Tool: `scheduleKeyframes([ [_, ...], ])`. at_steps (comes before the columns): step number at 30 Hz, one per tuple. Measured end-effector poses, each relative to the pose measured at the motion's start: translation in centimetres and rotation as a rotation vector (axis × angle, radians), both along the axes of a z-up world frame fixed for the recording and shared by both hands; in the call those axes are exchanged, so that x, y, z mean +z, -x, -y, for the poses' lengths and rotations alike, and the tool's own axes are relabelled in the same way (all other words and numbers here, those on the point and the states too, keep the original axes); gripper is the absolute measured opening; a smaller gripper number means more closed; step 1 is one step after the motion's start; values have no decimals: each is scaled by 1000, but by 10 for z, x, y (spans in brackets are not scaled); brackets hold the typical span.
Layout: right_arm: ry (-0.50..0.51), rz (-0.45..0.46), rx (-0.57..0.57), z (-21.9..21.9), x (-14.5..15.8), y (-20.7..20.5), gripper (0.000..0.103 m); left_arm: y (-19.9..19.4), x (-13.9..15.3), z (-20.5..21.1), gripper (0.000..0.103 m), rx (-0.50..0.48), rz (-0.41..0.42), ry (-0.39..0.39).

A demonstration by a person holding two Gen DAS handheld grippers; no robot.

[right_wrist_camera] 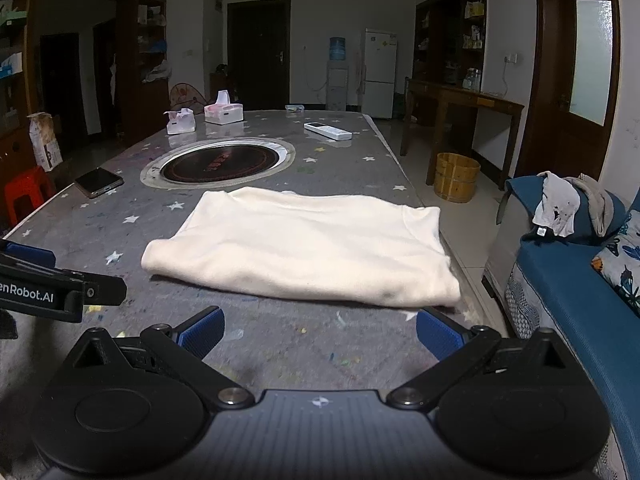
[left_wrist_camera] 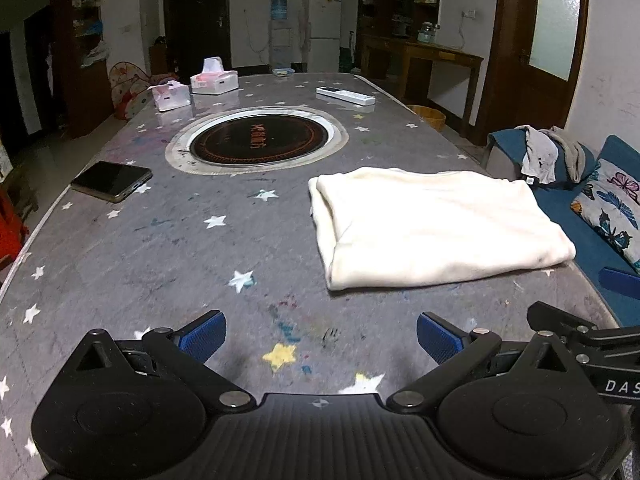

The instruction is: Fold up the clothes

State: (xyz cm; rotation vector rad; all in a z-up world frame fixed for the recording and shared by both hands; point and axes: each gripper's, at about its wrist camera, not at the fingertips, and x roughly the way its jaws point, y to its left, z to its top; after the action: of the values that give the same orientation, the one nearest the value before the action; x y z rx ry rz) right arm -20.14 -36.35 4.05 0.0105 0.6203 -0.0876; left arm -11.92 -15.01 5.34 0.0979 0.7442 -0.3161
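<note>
A cream garment (right_wrist_camera: 304, 248) lies folded into a flat rectangle on the grey star-patterned bench (right_wrist_camera: 256, 344), just on the near side of the round black hotplate (right_wrist_camera: 218, 164) set into the bench top. The left claw (left_wrist_camera: 320, 338) and the right claw (right_wrist_camera: 320, 334) both hang released, jaws spread wide, nearer the camera than the garment and apart from it. Left of the hotplate rests a phone (left_wrist_camera: 112, 180); beyond it, a white remote (left_wrist_camera: 346, 95) and two tissue boxes (left_wrist_camera: 214, 80)
</note>
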Motion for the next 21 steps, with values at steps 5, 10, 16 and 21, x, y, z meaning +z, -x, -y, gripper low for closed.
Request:
scheduleKeyframes([
  [5, 23, -4, 12, 4, 5, -13, 103, -10, 10, 10, 103, -17, 25, -9],
  [10, 29, -2, 26, 11, 10, -25, 103, -20, 20, 22, 103, -45, 53, -23],
  [16, 49, 0, 42, 20, 16, -42, 103, -38, 26, 36, 103, -72, 69, -33],
  [21, 57, -6, 58, 31, 19, -59, 103, -56, 26, 44, 103, -91, 65, -32],
])
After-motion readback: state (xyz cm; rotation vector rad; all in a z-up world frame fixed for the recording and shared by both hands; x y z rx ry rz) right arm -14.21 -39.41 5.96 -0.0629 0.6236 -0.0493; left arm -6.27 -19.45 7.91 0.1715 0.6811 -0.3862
